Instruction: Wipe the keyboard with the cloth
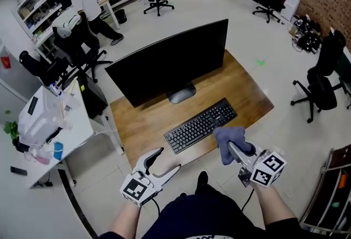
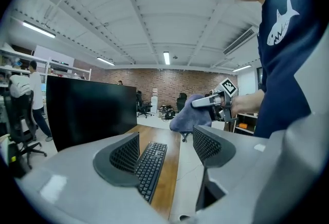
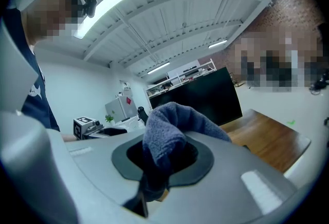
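A black keyboard lies slantwise on the wooden desk, in front of the monitor's stand. My right gripper is shut on a blue-grey cloth, held just off the desk's near edge, right of the keyboard's near end. In the right gripper view the cloth bulges out between the jaws. My left gripper stands open and holds nothing, below the desk's front edge. Through its jaws in the left gripper view I see the keyboard, the cloth and the right gripper.
A large black monitor stands behind the keyboard. A white side table with clutter sits to the left. Office chairs stand right and behind; people work at shelves at the back left.
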